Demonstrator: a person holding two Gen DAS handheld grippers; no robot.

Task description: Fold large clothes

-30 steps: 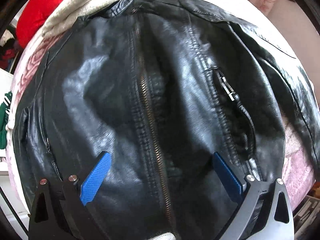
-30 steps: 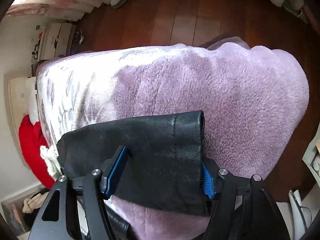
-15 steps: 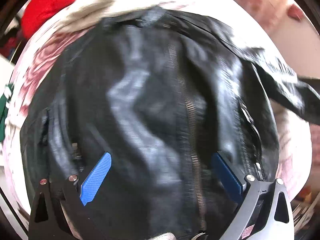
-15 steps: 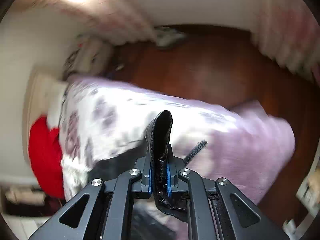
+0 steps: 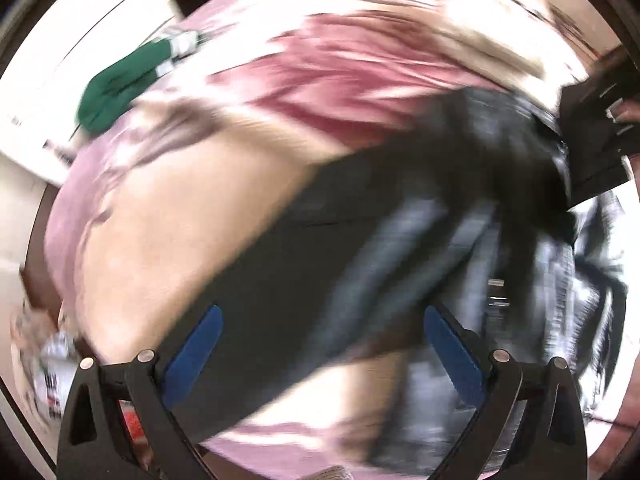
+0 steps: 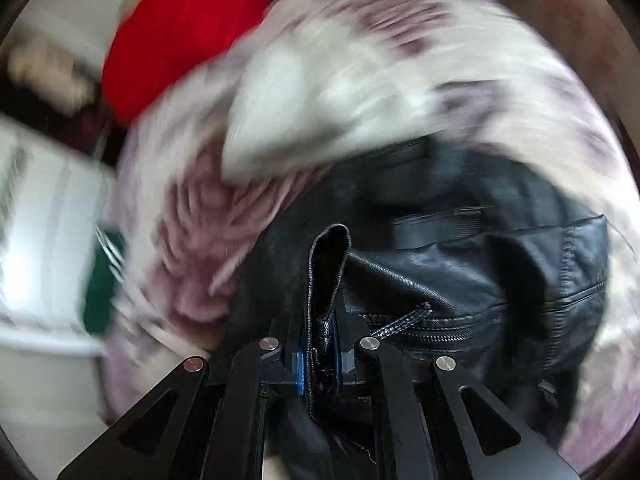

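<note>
A black leather jacket [image 6: 472, 280] lies on a bed with a pink and white floral blanket [image 6: 360, 80]. My right gripper [image 6: 319, 364] is shut on the jacket's sleeve cuff [image 6: 326, 264], which stands up between the blue pads. The sleeve is drawn over the jacket body and its zipper [image 6: 424, 326]. In the blurred left wrist view the jacket [image 5: 320, 260] lies under my left gripper [image 5: 324, 344], which is open with its blue pads wide apart above a sleeve. The right gripper's black body [image 5: 596, 136] shows at the upper right.
A red garment [image 6: 180, 32] lies at the head of the bed. A green garment [image 5: 124, 80] hangs off the bed's left side by white furniture [image 6: 44, 240]. The blanket [image 5: 168, 216] spreads left of the jacket.
My right gripper closed on the sleeve cuff, lifted it and swung it over the jacket body. My left gripper swept left from the jacket front to its left sleeve, staying open.
</note>
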